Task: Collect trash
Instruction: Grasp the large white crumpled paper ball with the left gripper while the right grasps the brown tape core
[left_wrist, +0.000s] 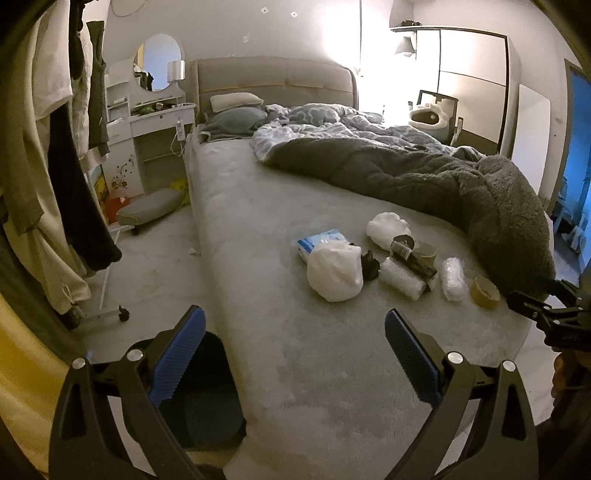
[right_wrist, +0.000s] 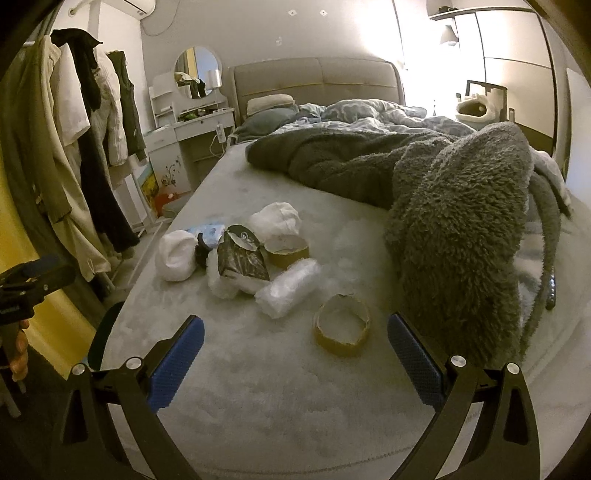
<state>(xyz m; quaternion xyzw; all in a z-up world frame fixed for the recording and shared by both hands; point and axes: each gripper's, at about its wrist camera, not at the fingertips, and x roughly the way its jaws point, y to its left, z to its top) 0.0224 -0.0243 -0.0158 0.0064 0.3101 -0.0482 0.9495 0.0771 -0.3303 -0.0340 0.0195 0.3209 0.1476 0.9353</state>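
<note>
A trash pile (right_wrist: 240, 254) is seen on the bed (right_wrist: 280, 387), left of the grey blanket (right_wrist: 461, 229). The nearest bubble-wrap roll (right_wrist: 286, 291) lies with its long axis running near-left to far-right. A tape ring (right_wrist: 341, 326) lies flat, just ahead of the right gripper (right_wrist: 295, 354). The left gripper (left_wrist: 295, 354) hangs over the bed's near-left edge. Both jaws are spread wide, empty.

Bare grey bedsheet (right_wrist: 258, 387) fills the lower centre of both wrist views, an open lane up to the trash cluster (right_wrist: 236, 254) at mid-frame. A heaped fleece blanket (right_wrist: 461, 240) walls off the right side of the right wrist view, just beside the nearest tape ring (right_wrist: 341, 325). Hanging clothes (left_wrist: 55, 166) crowd the left edge of the left wrist view, over a narrow strip of floor (left_wrist: 155, 266) beside the bed
</note>
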